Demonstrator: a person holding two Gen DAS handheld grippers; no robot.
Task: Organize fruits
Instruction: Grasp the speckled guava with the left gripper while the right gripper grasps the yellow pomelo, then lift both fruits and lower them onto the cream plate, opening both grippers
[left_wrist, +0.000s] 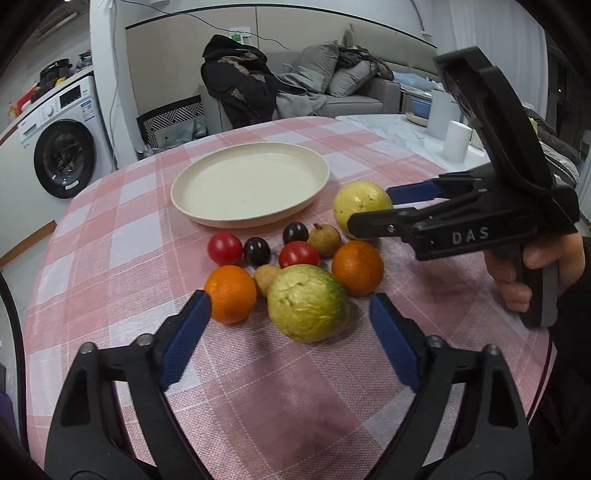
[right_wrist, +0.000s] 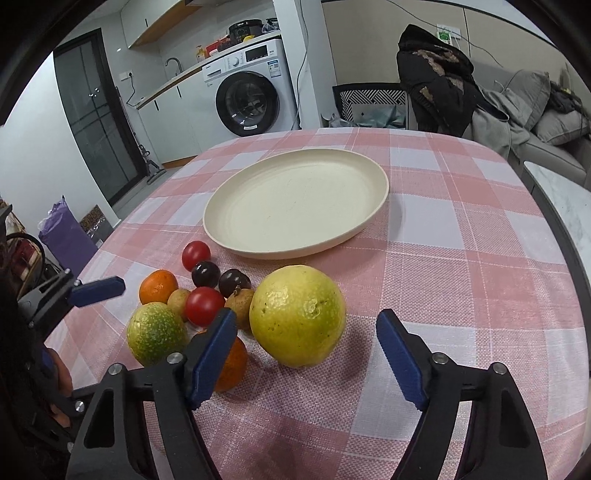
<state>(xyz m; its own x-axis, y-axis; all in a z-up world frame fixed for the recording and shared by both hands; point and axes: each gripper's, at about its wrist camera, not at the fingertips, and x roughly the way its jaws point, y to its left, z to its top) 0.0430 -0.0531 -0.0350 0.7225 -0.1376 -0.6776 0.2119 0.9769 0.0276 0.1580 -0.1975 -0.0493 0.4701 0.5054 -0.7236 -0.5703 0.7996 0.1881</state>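
A cream plate sits empty on the pink checked tablecloth. In front of it lies a cluster of fruit: a yellow-green guava, a larger yellow fruit, two oranges, two red tomatoes, two dark plums and small brown longans. My left gripper is open, its fingers either side of the guava. My right gripper is open around the large yellow fruit.
A white marble surface with two white cups lies beyond the cloth at the right. A washing machine, a sofa with cushions and a dark coat stand behind the table.
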